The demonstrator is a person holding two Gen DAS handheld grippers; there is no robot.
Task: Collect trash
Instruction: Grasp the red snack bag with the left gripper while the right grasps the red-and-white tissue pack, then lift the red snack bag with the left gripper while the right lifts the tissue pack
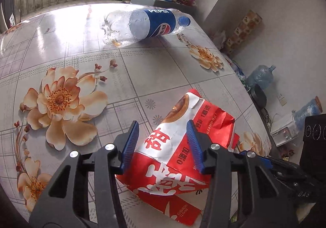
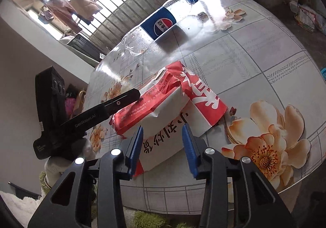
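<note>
Red-and-white paper bag (image 1: pixel 175 158) lies crumpled on the table (image 1: pixel 81 30), bottle (image 1: pixel 142 24) well beyond. Left gripper (image 1: pixel 163 144) and right gripper (image 2: pixel 162 148) each straddle it, jaws part-spread; whether the pads actually press the paper cannot be told (likely light, soft, crushable). Judged best held at a folded edge.

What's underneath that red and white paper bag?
The red and white paper bag lies on the flowered tablecloth. Only cloth shows around its edges; whatever sits directly beneath the bag is covered.
</note>
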